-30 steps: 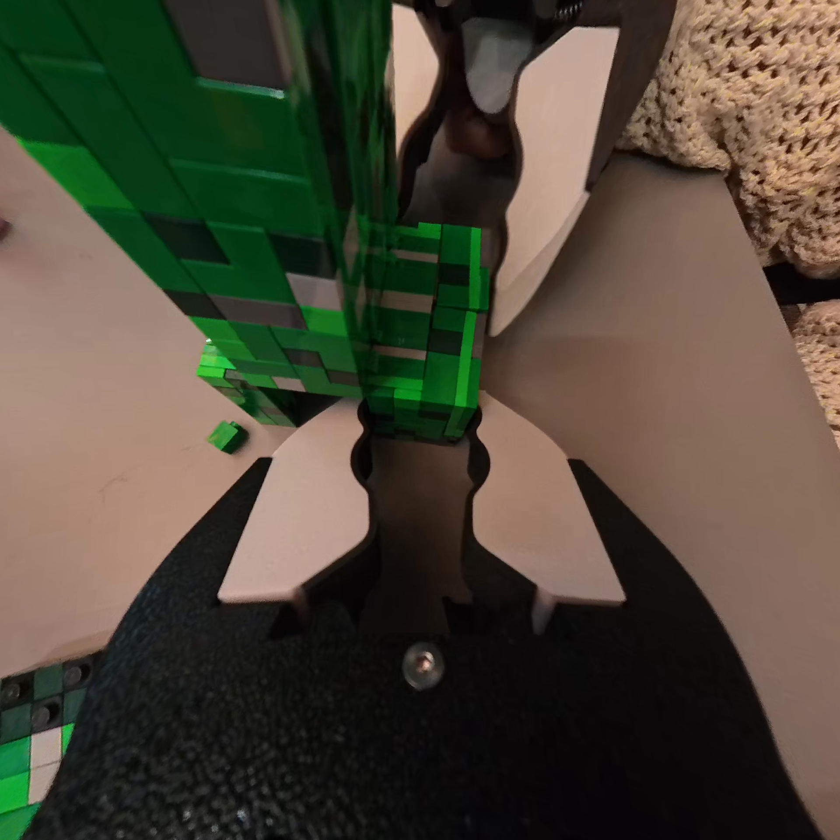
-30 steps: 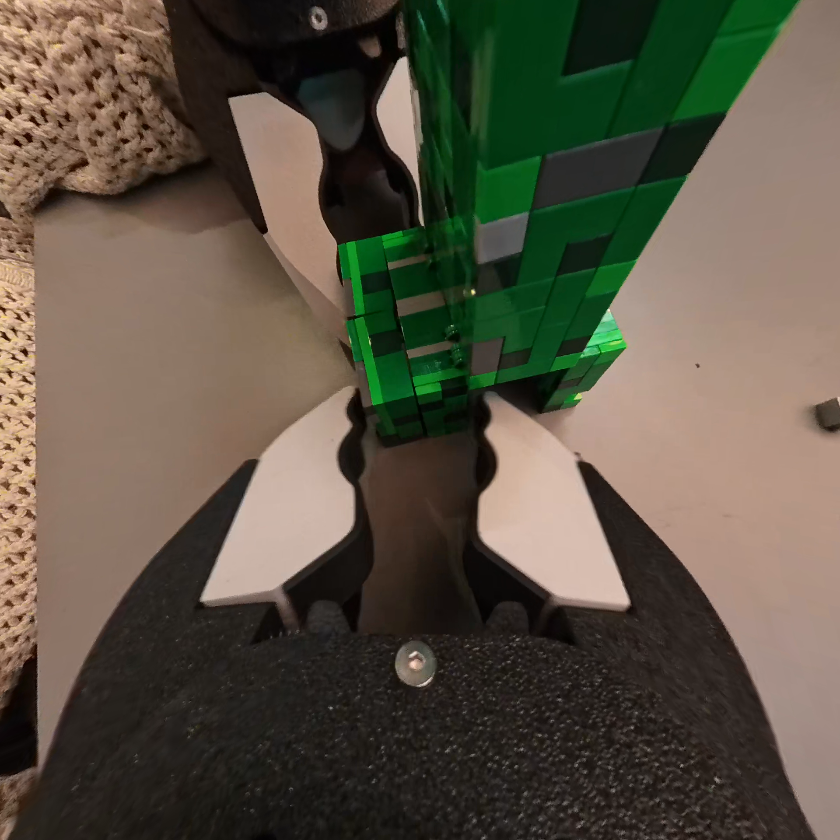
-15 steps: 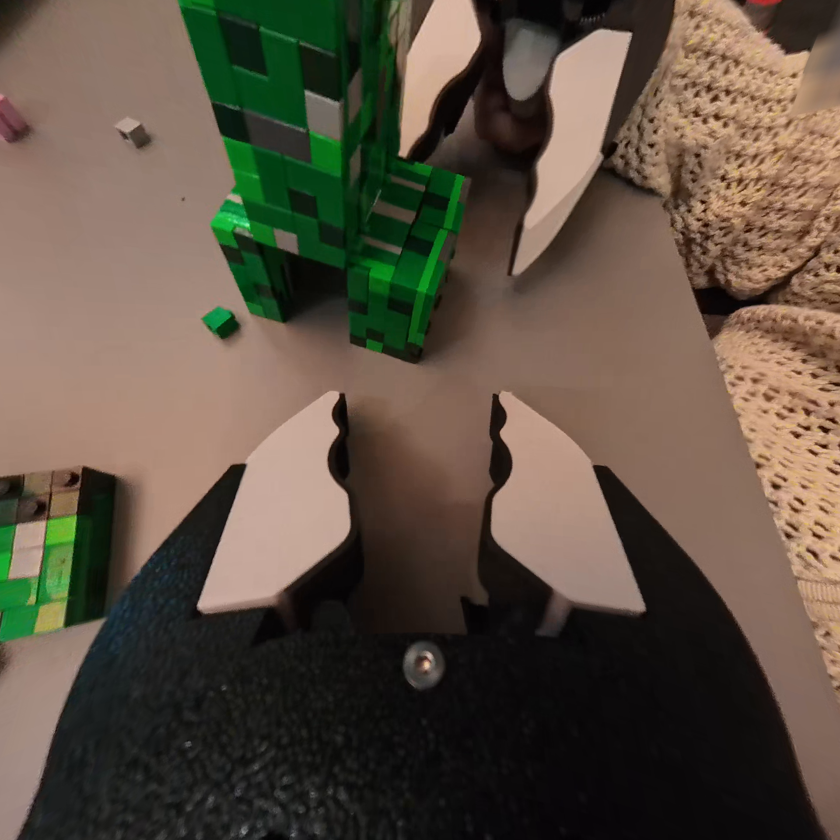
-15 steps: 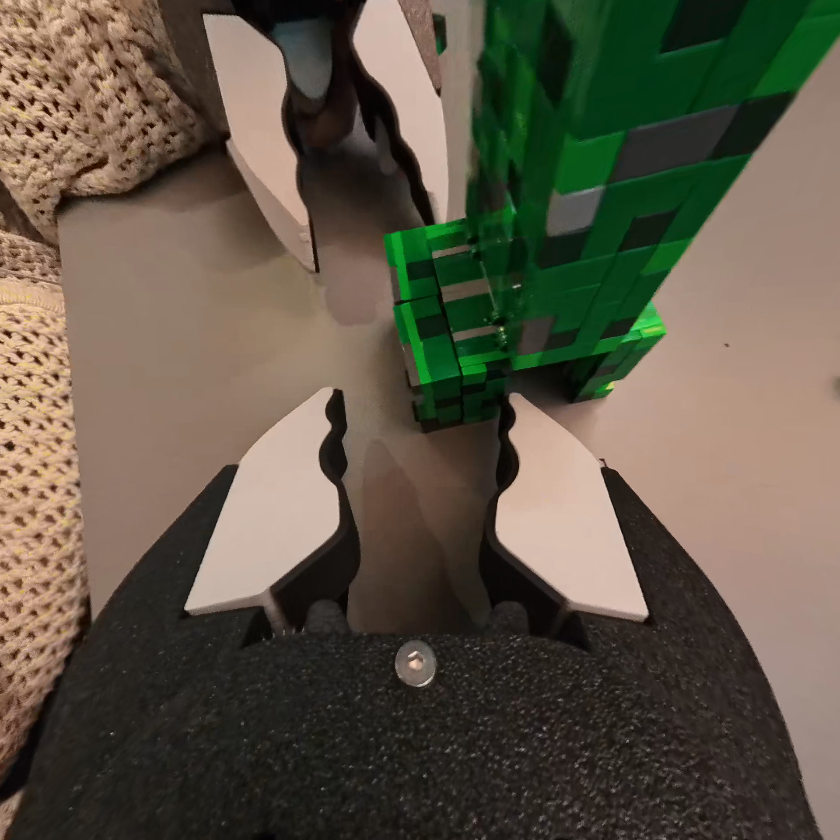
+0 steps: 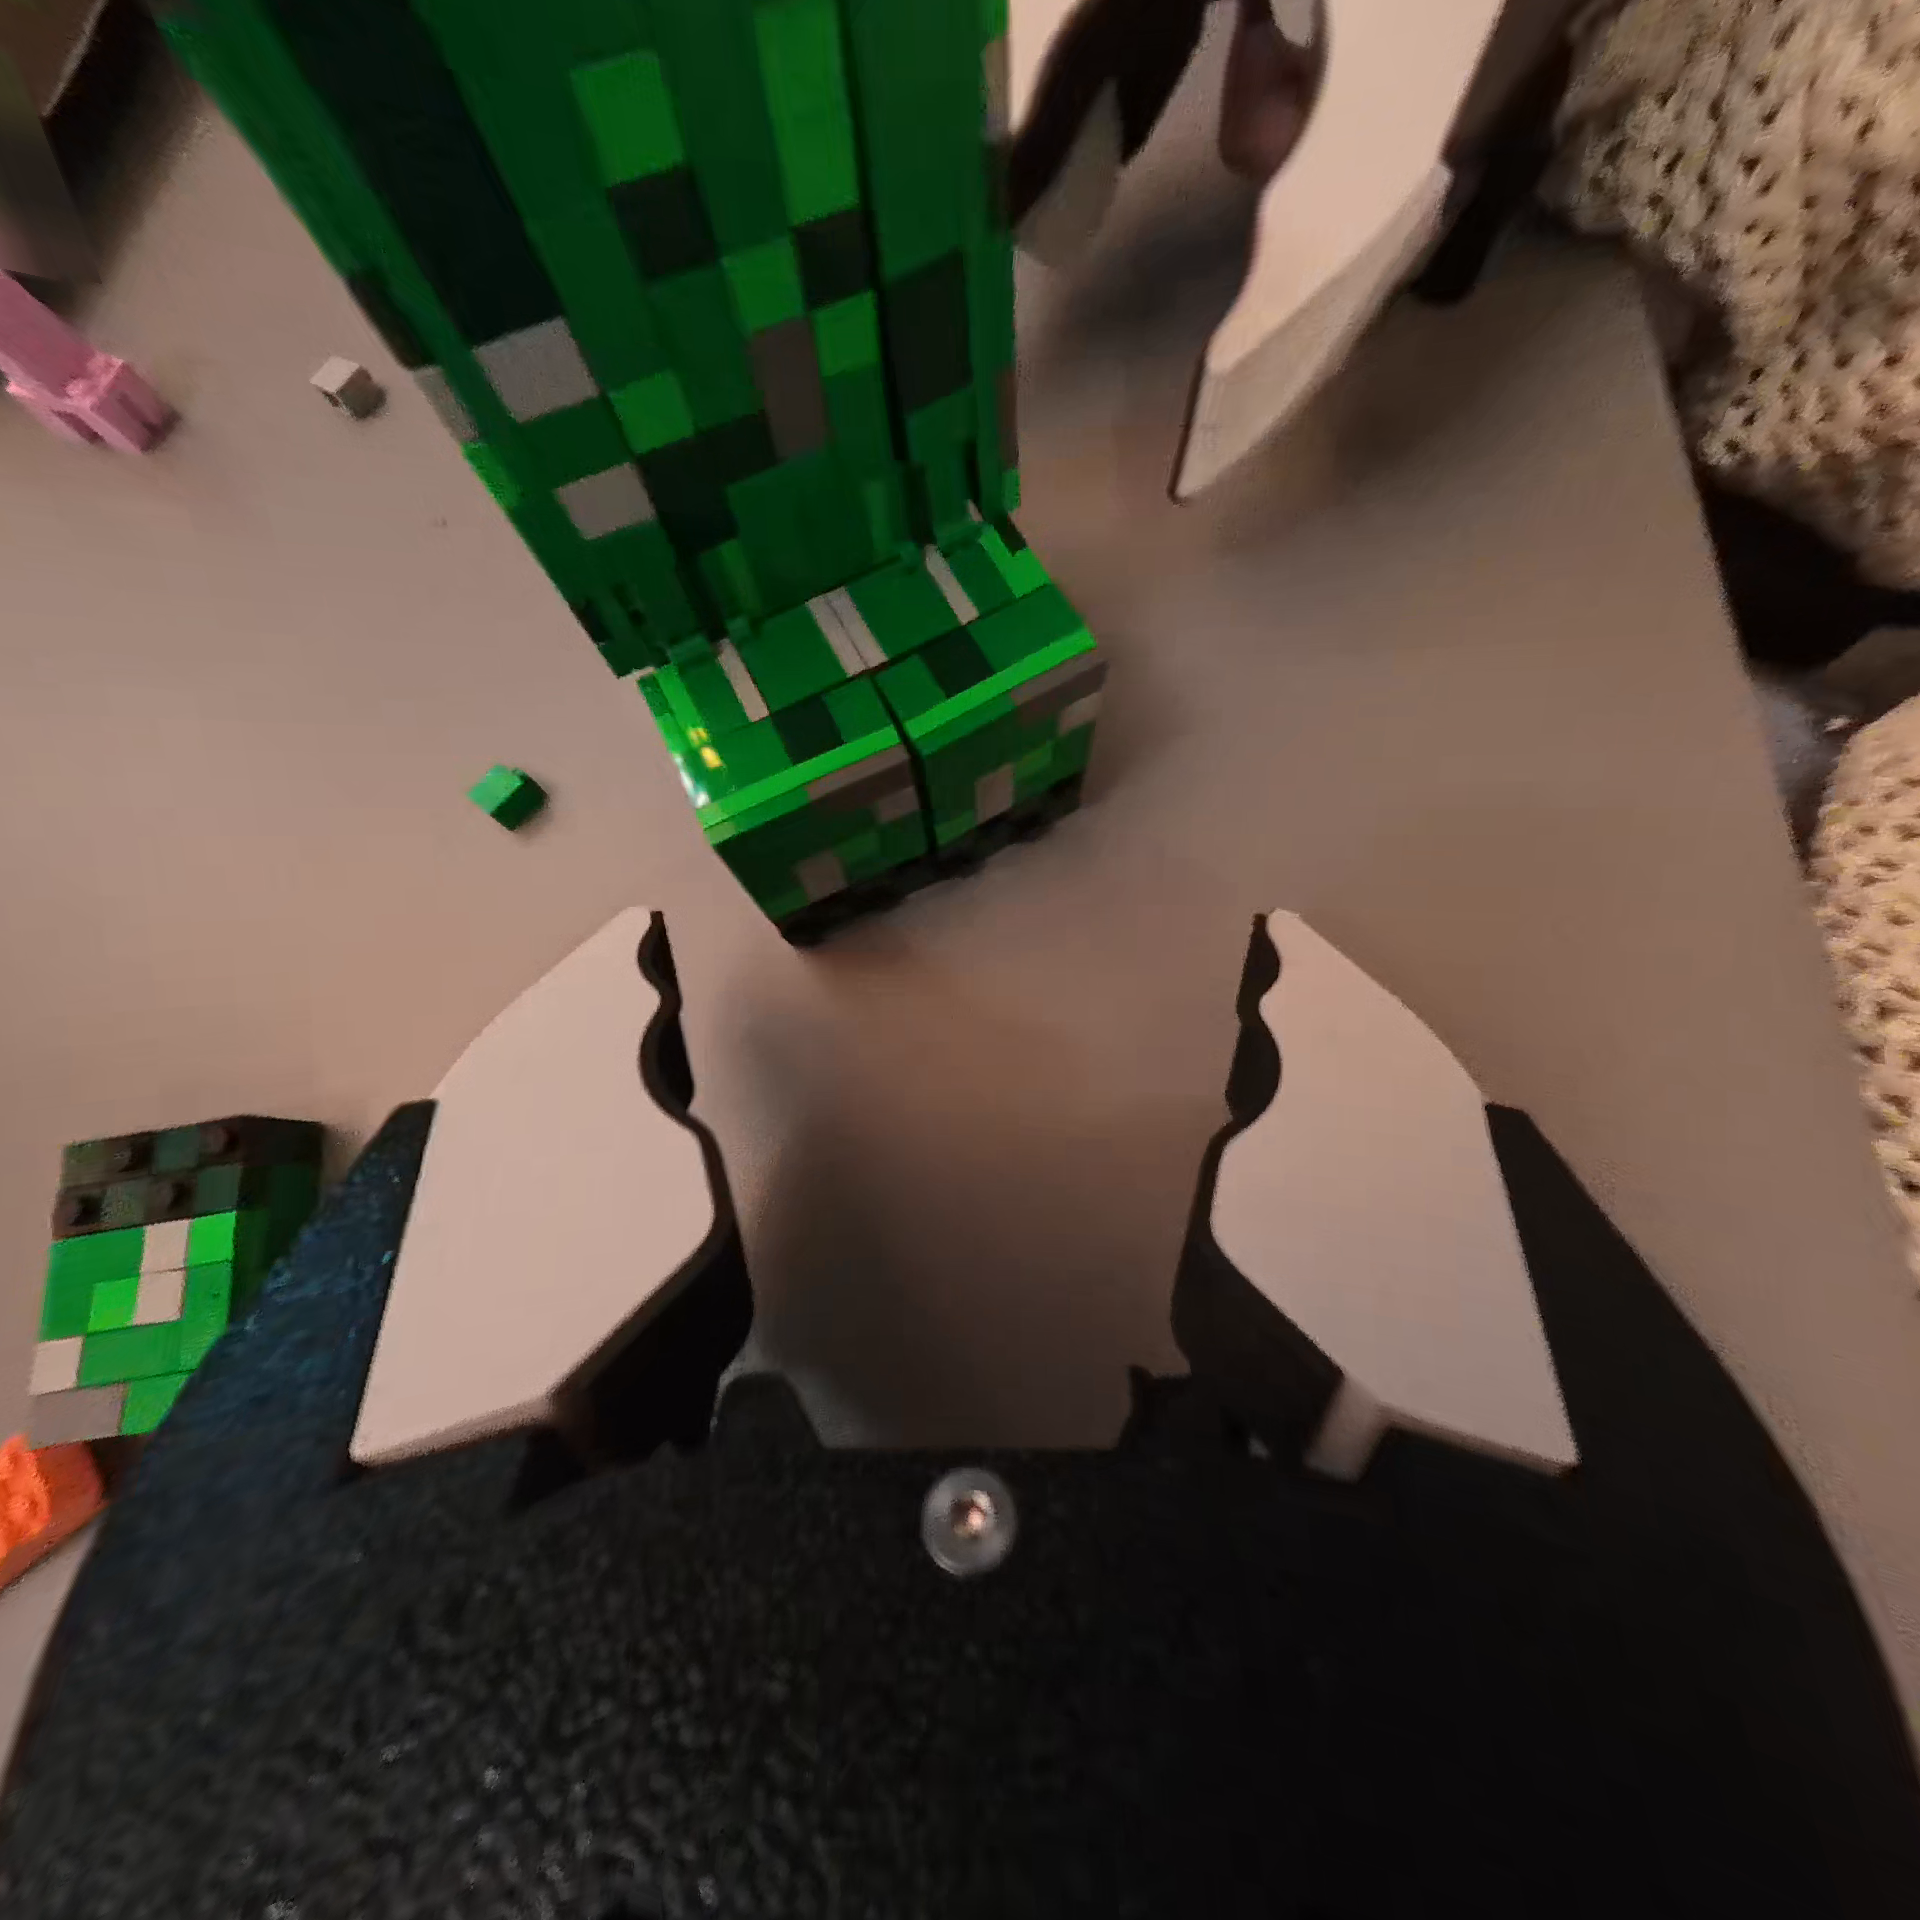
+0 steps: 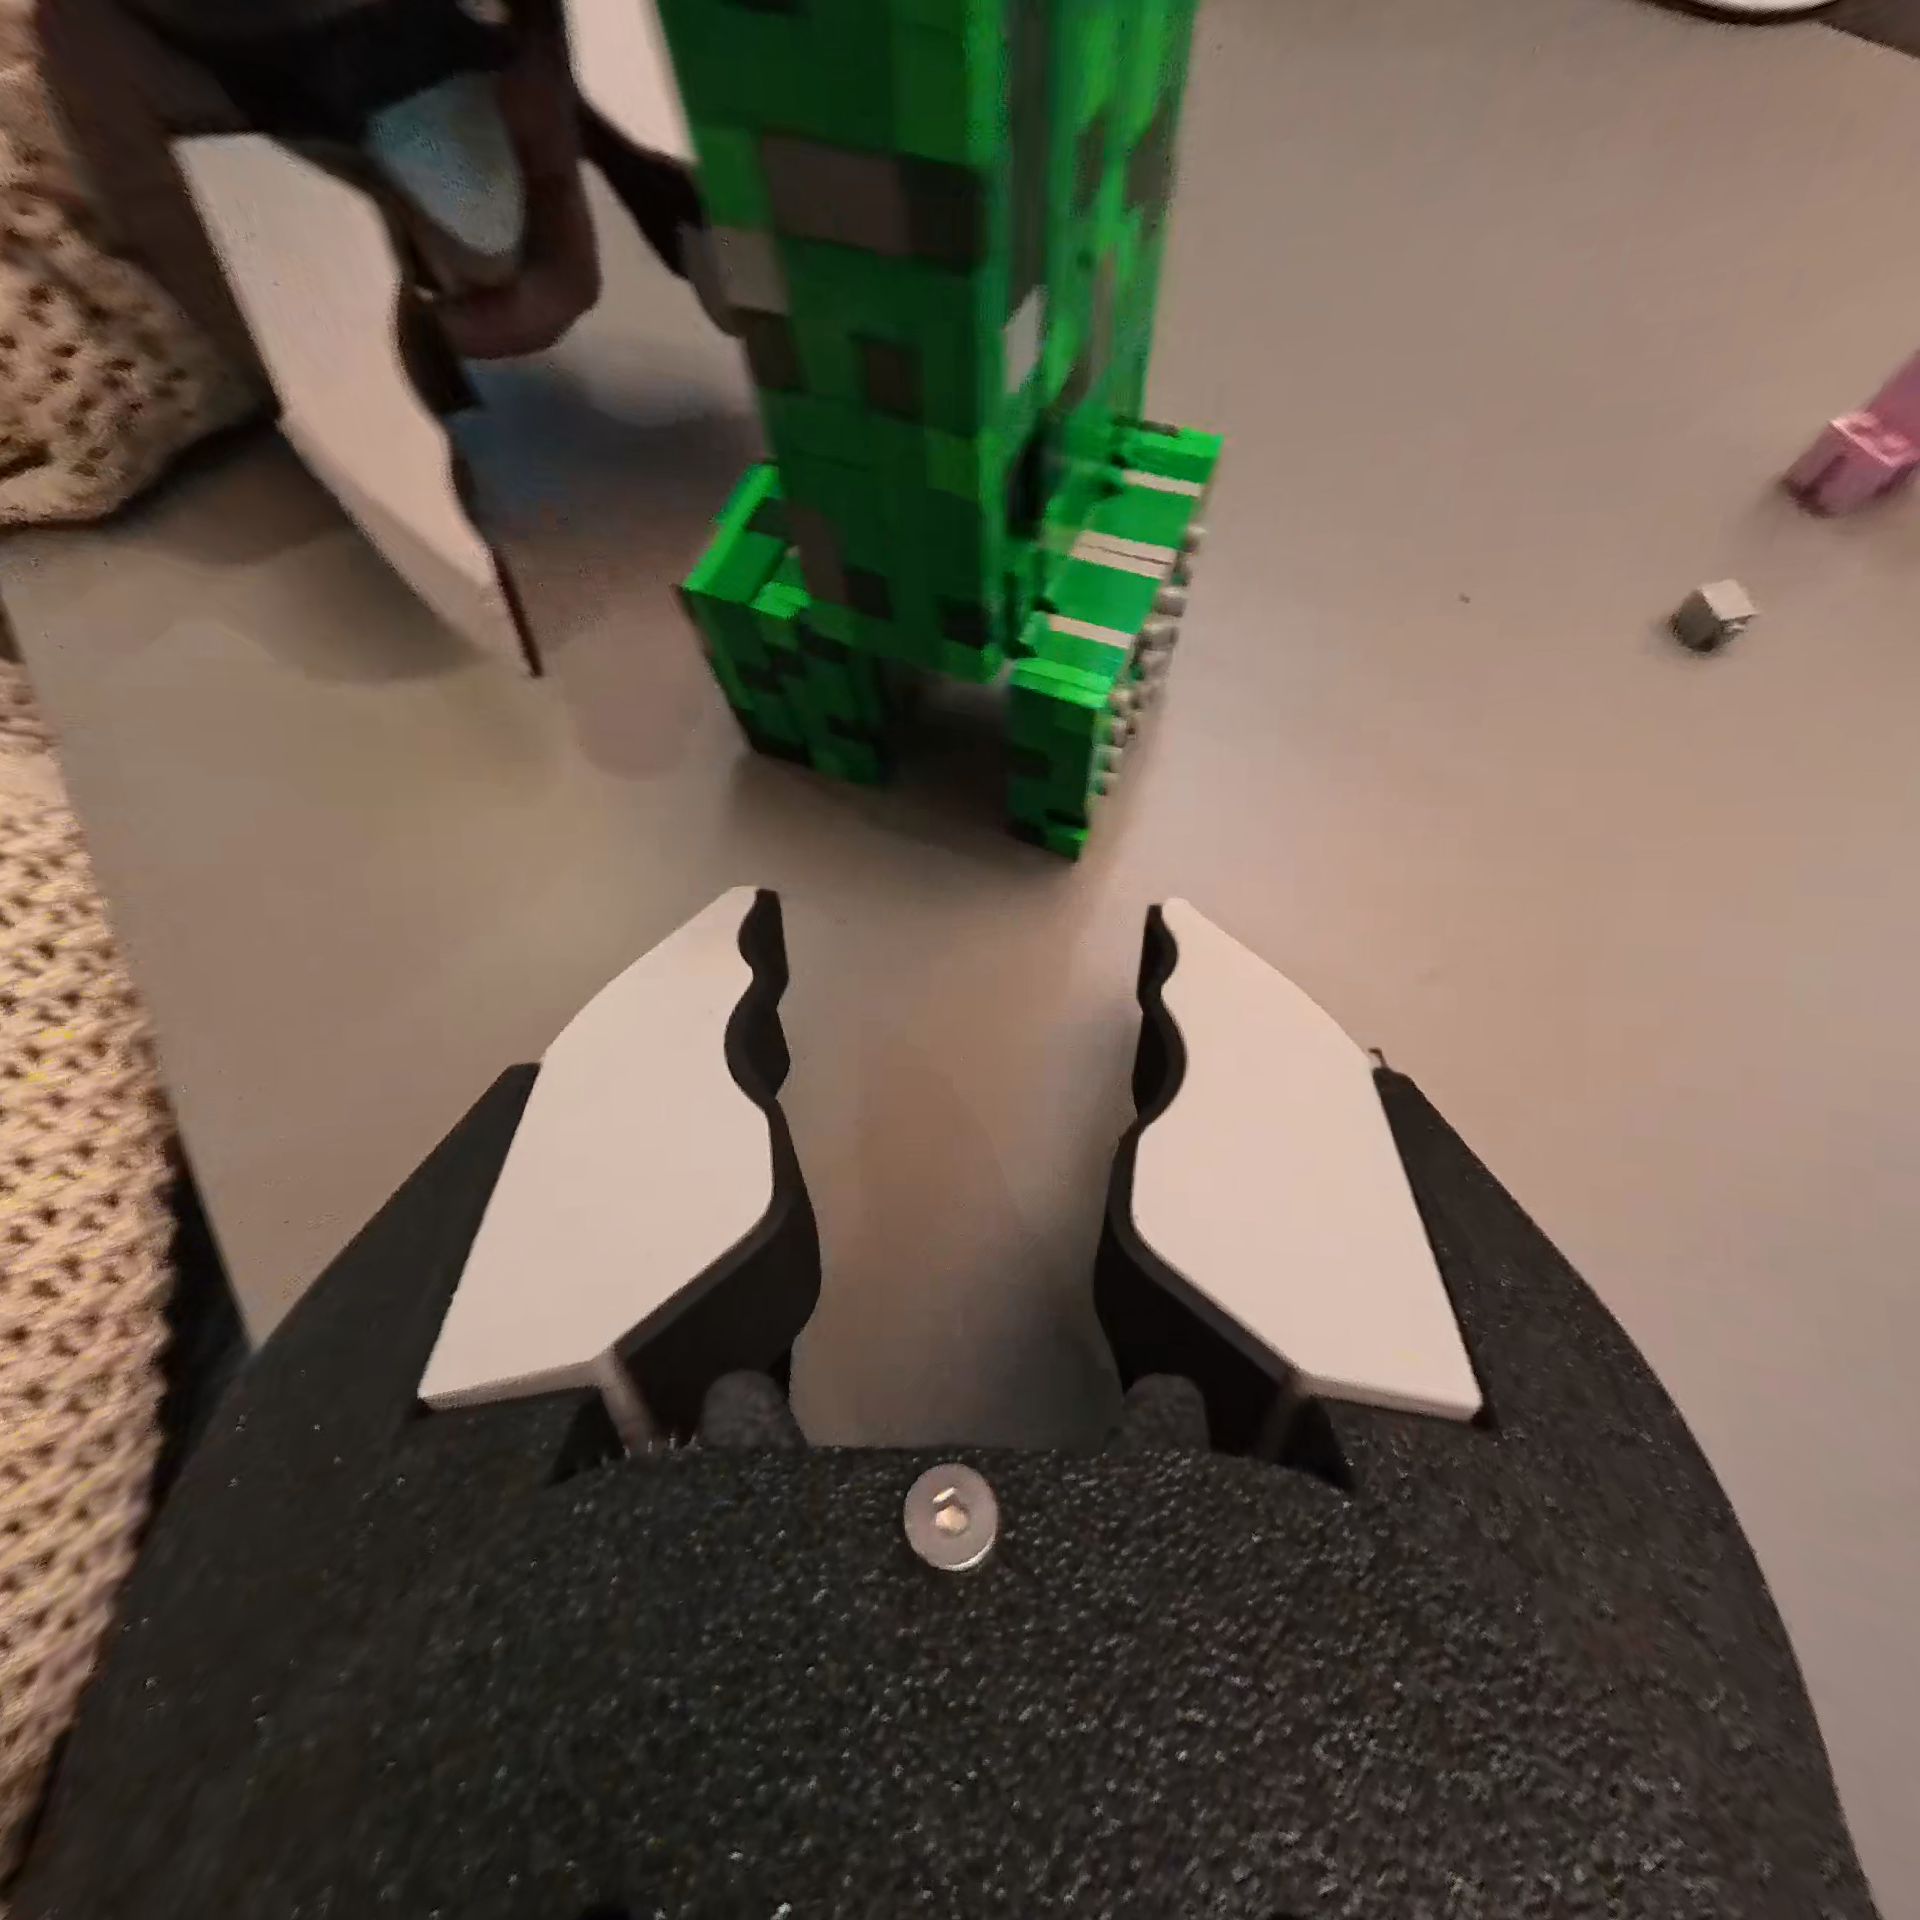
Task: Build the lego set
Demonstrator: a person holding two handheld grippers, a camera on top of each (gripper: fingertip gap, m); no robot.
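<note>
Both our tongs — left (image 5: 956, 925), right (image 6: 961, 904) — gape empty; green-black-grey blocky figure (image 5: 748, 416) stands upright on bench (image 5: 1351, 727).

Green pixel-block lego figure (image 5: 748, 436) w/ grey/dark squares, standing upright on blocky feet on table

Grey surface (image 5: 260, 644) noted underneath, cream knitted fabric (image 5: 1756, 260) bunched along its right edge in left wrist view, same fabric (image 6: 73, 1039) at left edge in right wrist view.
</note>
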